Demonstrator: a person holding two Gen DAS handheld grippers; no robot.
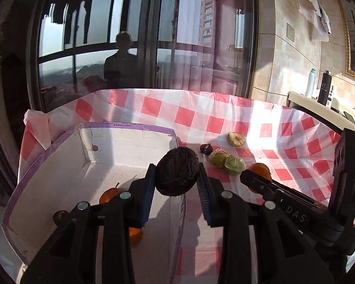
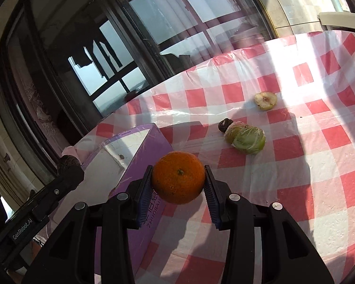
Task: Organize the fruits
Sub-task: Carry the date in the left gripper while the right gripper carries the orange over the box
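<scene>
- Two grippers, each with a fruit clamped between its blue pads, are held above a tabletop (image 2: 295,189) covered in red-and-white check.
- Left gripper (image 1: 177,184): jaws closed on a dark round fruit (image 1: 177,171), which hangs over the right wall of the box (image 1: 127,126).
- Right gripper (image 2: 178,184): jaws closed on an orange (image 2: 178,181), raised beside the purple outer side of the box; in the left wrist view it shows at right, over the cloth.
- Box: white inside, purple-taped rim, on the left part of the tabletop. Inside lie an orange fruit with a stem (image 1: 110,194), a small brown fruit (image 1: 60,216) and another orange fruit (image 1: 136,235), partly hidden by the left gripper.
- Loose on the cloth: two green halves in plastic wrap (image 2: 246,138), a small dark fruit (image 2: 224,125) touching them, and a pale cut half (image 2: 265,100) farther off.
</scene>
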